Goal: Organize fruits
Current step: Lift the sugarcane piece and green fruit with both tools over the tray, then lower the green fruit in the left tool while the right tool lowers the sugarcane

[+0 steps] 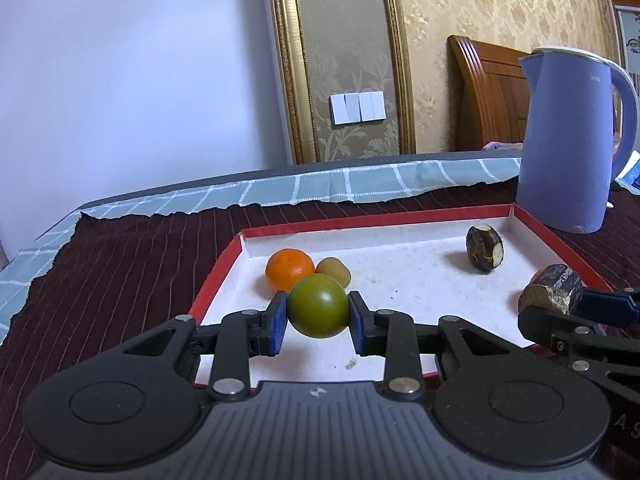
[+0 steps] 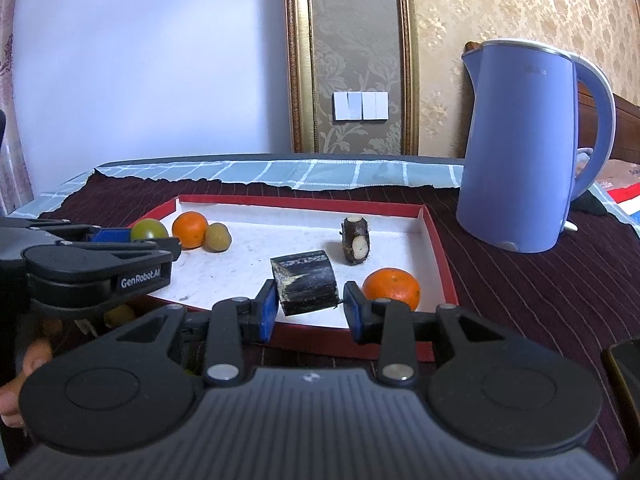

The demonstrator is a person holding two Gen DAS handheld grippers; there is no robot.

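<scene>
Two fruits are in hand: the green fruit [image 1: 318, 306] clamped between the left gripper's [image 1: 318, 320] blue pads, raised above the red-rimmed tray [image 1: 216, 276] just in front of an orange [image 1: 290, 269]; the dark sugarcane piece [image 2: 306, 282] pinched by the right gripper [image 2: 308, 308] over the tray's near edge, beside a second orange [image 2: 392, 288]; lower each to the white floor before releasing, clear of neighbours, since round fruit may roll.

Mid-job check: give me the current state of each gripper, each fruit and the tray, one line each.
Left gripper: shut on green fruit, above the tray.
Right gripper: shut on dark sugarcane chunk.
Second sugarcane piece: standing in tray, free.
Left orange: in tray, touching yellowish fruit.
Right orange: in tray, free.
Red-rimmed tray: open, on the cloth.
</scene>
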